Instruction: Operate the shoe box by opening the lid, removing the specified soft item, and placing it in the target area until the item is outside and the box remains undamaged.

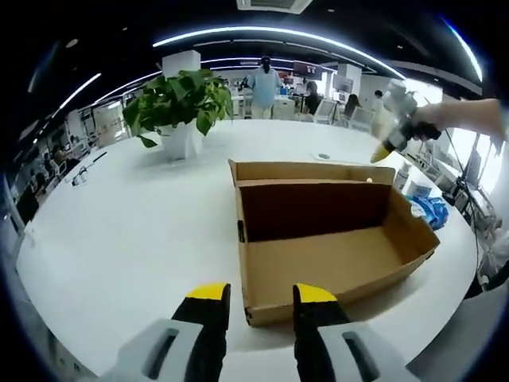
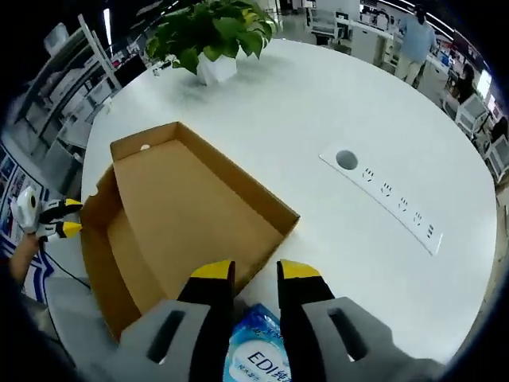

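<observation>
Now my right gripper (image 2: 245, 274) hangs parted over a blue soft pack (image 2: 256, 354) at the table (image 2: 318, 103) edge; my left gripper (image 1: 258, 298), parted and empty, faces the open shoe box (image 1: 326, 239).

In the right gripper view, the blue packet (image 2: 256, 350) lying beside the shoe box (image 2: 179, 223) runs off the bottom edge, partly covered by the gripper's jaws; its printed label is cut short and unreadable.
</observation>
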Available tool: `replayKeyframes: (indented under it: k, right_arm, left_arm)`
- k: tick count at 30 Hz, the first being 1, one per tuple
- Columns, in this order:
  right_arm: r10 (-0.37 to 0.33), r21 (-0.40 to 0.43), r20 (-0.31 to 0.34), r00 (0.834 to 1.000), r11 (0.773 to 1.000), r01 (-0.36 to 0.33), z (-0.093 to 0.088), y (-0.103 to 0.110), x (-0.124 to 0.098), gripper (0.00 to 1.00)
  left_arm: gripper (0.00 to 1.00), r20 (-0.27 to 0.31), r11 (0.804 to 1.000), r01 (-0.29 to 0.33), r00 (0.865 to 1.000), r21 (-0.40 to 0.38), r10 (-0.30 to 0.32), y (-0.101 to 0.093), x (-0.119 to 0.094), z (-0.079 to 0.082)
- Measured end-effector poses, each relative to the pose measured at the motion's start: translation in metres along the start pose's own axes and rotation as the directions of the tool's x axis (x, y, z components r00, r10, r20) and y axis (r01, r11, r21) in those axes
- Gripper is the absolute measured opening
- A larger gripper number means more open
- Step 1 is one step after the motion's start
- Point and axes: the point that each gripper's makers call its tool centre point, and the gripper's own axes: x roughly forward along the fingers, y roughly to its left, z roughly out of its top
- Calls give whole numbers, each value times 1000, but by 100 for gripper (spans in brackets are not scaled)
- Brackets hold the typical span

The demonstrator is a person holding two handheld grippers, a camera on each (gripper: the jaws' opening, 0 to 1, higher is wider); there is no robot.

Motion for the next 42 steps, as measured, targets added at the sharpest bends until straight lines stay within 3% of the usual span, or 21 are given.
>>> replayKeyframes:
  k: [10,15,21,37,42]
  right_arm:
    - [-2,105,-31,1000,994,5,-7,-1,25,18]
    - [-21,135,-35,999,991,26,-9,-4,33,15]
    - [-32,155,-43,999,987,38,-12,-7,39,9]
    - [-44,144,2,999,989,43,-5,-5,19,5]
    - [-52,117,49,997,992,46,1,-2,7,4]
  left_arm:
    - [12,-21,998,-38,999,-52,37,13,6,-1]
    - [4,-28,996,-27,999,-85,25,12,10,-4]
    - [4,-25,996,-29,999,-81,27,13,11,-4]
    - [3,-44,998,-22,999,-55,20,11,11,-3]
    - [3,-46,998,-19,999,-56,17,10,10,-4]
